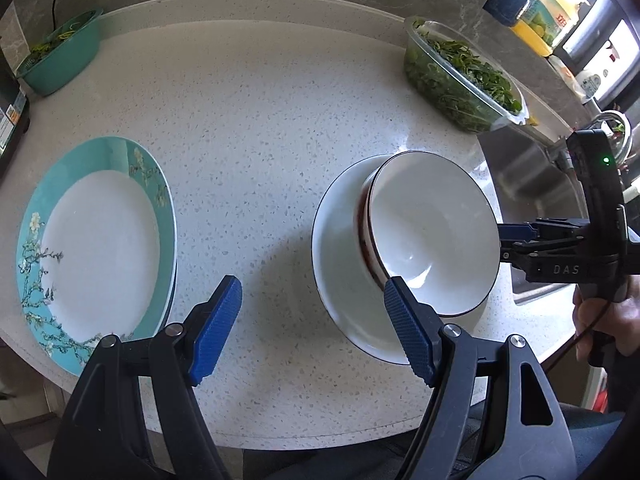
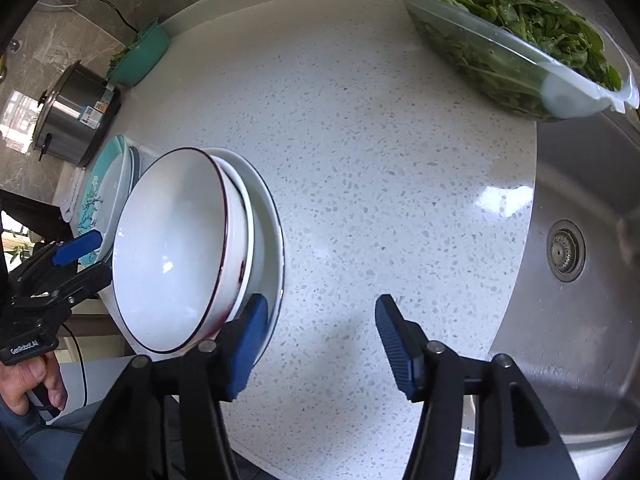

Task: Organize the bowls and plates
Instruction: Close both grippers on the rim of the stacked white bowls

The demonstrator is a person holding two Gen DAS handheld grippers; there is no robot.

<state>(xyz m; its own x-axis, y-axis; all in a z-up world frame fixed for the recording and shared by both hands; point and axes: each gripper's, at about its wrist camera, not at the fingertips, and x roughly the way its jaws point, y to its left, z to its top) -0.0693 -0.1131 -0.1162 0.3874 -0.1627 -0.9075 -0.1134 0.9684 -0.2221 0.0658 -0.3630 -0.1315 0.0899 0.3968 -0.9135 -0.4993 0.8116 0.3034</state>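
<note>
1. The speckled table (image 1: pixel 260 120) carries everything, with a steel sink (image 2: pixel 580 280) at its right edge.
2. A teal-rimmed plate (image 1: pixel 100 236) lies flat at the left.
3. A white plate (image 1: pixel 340 280) holds stacked bowls (image 1: pixel 432 232) near the sink.
4. The left claw (image 1: pixel 312 300) gapes wide, empty, over bare table between the plates.
5. The right claw (image 2: pixel 320 320) stands parted, gripping nothing, just beside the bowls.

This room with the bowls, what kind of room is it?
Most likely a home kitchen. There is a speckled countertop, a steel sink with a drain, a metal cooker pot, and a glass dish of leafy greens.
</note>
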